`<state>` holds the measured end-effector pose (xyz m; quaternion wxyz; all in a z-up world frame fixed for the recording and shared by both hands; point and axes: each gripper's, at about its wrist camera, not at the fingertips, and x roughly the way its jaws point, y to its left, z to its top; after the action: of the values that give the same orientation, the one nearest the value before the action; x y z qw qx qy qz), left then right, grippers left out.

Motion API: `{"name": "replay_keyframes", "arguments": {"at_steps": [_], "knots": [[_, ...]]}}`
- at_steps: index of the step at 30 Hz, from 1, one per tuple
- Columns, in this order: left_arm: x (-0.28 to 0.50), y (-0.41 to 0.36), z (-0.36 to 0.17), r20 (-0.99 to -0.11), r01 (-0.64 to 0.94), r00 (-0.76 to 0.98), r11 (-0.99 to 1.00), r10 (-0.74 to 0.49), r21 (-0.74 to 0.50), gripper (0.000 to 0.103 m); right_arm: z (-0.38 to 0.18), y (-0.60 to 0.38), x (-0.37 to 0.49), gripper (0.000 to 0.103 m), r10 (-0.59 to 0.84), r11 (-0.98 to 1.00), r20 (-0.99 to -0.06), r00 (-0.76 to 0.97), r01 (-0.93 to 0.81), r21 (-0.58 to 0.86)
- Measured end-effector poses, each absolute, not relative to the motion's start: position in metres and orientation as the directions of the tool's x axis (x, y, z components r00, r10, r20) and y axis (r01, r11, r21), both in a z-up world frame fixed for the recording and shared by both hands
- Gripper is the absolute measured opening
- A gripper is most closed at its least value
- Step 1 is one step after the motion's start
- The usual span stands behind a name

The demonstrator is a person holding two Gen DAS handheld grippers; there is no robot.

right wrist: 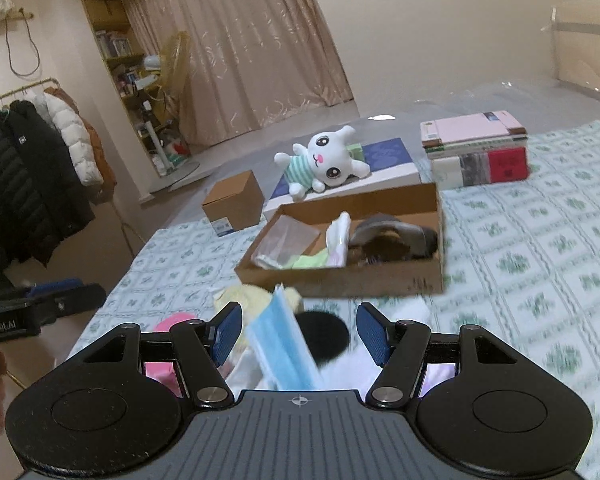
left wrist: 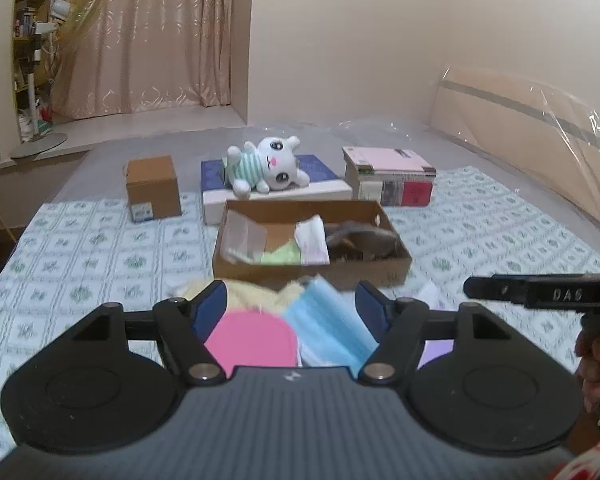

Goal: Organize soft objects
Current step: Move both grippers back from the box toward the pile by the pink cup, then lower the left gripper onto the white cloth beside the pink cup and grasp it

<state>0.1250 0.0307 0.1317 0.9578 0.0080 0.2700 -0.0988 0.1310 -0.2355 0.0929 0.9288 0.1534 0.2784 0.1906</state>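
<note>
A low cardboard tray [left wrist: 396,268] [right wrist: 439,216] lies on the bed with a clear bag, a green cloth, a white cloth and a dark furry item in it. In front of it lies a pile of soft things: blue face masks [left wrist: 330,326] [right wrist: 282,344], a pink round item [left wrist: 252,340], a pale yellow fluffy item [left wrist: 252,294] [right wrist: 248,296] and a black round item [right wrist: 324,334]. My left gripper [left wrist: 292,304] is open above the pile. My right gripper [right wrist: 300,328] is open above the masks, touching nothing. A white plush cat [left wrist: 266,164] [right wrist: 324,160] lies on a blue box behind the tray.
A small brown carton [left wrist: 154,188] [right wrist: 234,202] stands to the left of the tray. A stack of books [left wrist: 390,176] [right wrist: 478,148] stands to the right. A patterned green and white sheet [left wrist: 80,264] covers the bed. Coats hang on a rack [right wrist: 28,168] to the left.
</note>
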Motion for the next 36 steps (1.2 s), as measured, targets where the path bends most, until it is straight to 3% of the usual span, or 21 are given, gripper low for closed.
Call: {"name": "replay_keyframes", "arguments": {"at_steps": [8,16,21,29,36], "knots": [[0.066,0.018,0.088,-0.532,0.131,0.838,0.991,-0.122,-0.021,0.074,0.072,-0.233,0.081,0.064,0.399,0.911,-0.489,0.776,-0.274,0.308],[0.037,0.012,0.054,-0.551,0.097,0.827,0.994,-0.110,-0.052,0.075,0.045,-0.235,0.064,0.064,0.397,0.912,-0.536,0.745,-0.257,0.320],[0.034,0.012,0.043,-0.563,0.074,0.819,0.994,-0.107,-0.082,0.075,0.039,-0.239,0.063,0.064,0.395,0.912,-0.545,0.740,-0.247,0.327],[0.040,-0.003,0.029,-0.577,0.082,0.814,0.997,-0.067,0.000,0.075,0.037,-0.236,0.065,0.064,0.387,0.918,-0.543,0.745,-0.258,0.301],[0.051,-0.006,0.014,-0.625,0.084,0.777,0.996,-0.069,-0.006,0.075,0.030,-0.236,0.068,0.064,0.385,0.920,-0.554,0.738,-0.258,0.296]]}}
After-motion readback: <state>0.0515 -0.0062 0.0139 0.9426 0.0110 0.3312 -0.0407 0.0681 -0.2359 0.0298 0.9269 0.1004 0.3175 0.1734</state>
